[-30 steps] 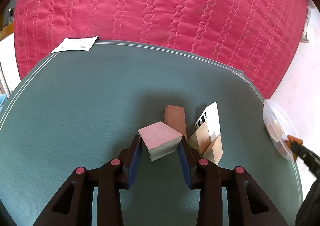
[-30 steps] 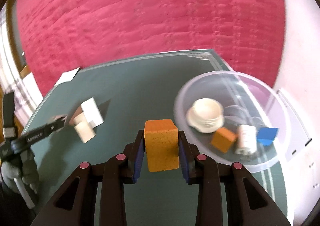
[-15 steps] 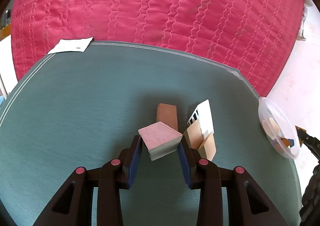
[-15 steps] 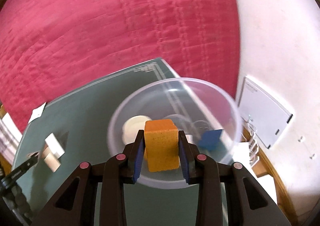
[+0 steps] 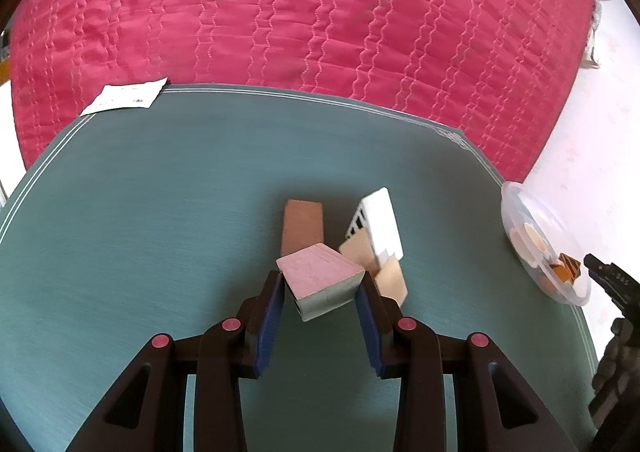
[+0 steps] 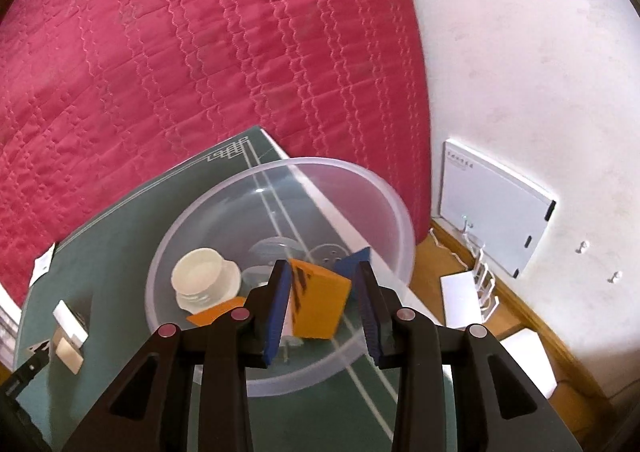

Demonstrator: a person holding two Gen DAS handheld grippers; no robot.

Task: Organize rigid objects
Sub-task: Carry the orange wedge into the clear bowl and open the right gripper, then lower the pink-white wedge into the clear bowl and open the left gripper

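1. The right gripper (image 6: 322,298) has spread its jaws wide over the clear plastic bowl (image 6: 396,219); the orange block (image 6: 320,304), gripped upright half a second ago, now tumbles tilted between them, so one more piece is sorted
2. The left gripper (image 5: 320,288) still pinches the pink block (image 5: 316,272) above the green mat (image 5: 160,211), near the brown block (image 5: 302,223) and white block (image 5: 382,221); it has drifted back a little

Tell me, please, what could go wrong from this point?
1. The orange block is tilted between the open right tool's pads, above the clear bowl; dropping, it may strike the white cup inside.
2. The bowl sits at the mat's edge with floor beyond, so a knock could push it off.
3. The left tool grips the pink block skewed; it might slip.
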